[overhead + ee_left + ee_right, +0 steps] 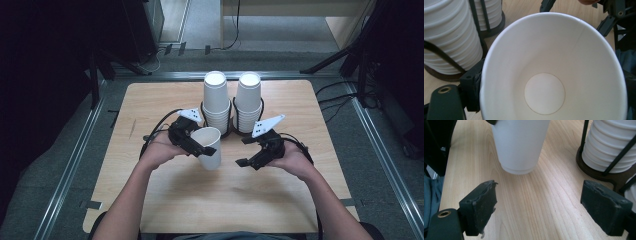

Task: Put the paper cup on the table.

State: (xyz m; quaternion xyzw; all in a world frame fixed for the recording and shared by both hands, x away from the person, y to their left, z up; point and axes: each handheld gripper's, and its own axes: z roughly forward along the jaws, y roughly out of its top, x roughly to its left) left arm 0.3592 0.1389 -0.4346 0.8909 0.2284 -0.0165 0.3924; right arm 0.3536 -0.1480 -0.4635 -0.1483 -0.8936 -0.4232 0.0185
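Observation:
A single white paper cup [210, 150] stands upright, mouth up, in front of two cup stacks. My left gripper [205, 145] is shut on it near the rim, coming in from the left. In the left gripper view I look down into the cup [544, 75], with a black pad [472, 92] pressed on its left wall. Whether its base rests on the table I cannot tell. To its right, my right gripper [245, 151] is open with nothing between its pads [482, 205]. The cup's lower part [520, 145] lies just ahead of them.
Two tall stacks of white paper cups [216, 100] [248, 100] stand in black wire holders [232, 131] at the back middle of the wooden table [165, 200]. One stack [449, 37] is close to the left gripper, and one [609, 147] is ahead-right of the right gripper.

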